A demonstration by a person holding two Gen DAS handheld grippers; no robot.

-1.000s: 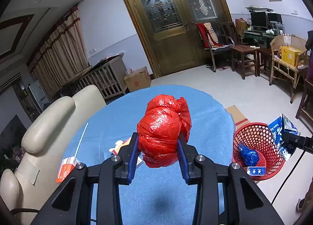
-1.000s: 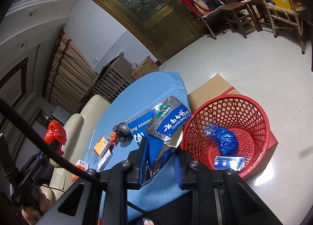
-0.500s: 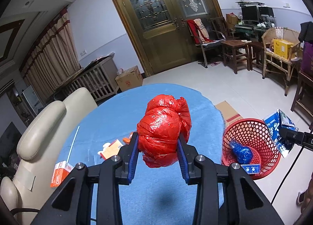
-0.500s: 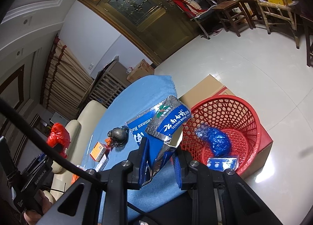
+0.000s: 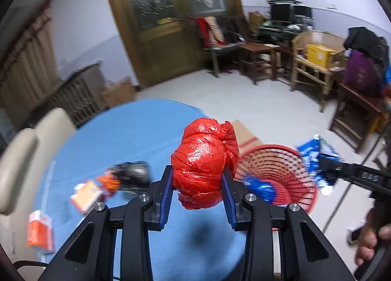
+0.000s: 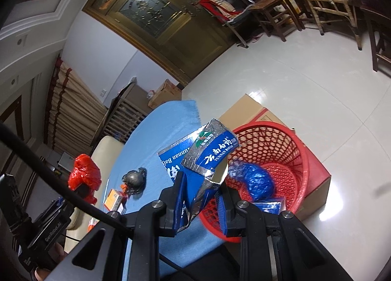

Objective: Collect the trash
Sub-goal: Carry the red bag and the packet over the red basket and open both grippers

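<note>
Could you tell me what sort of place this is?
Most likely a home's living room: ornate wooden double doors, a cream sofa beside a blue-covered table, and wooden chairs on tiled floor.

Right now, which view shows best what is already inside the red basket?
The right wrist view: it looks down into the red basket, showing a crumpled blue bag and a small blue packet on its floor. The left wrist view is blurred and the red bag covers part of the basket; only the blue bag shows.
</note>
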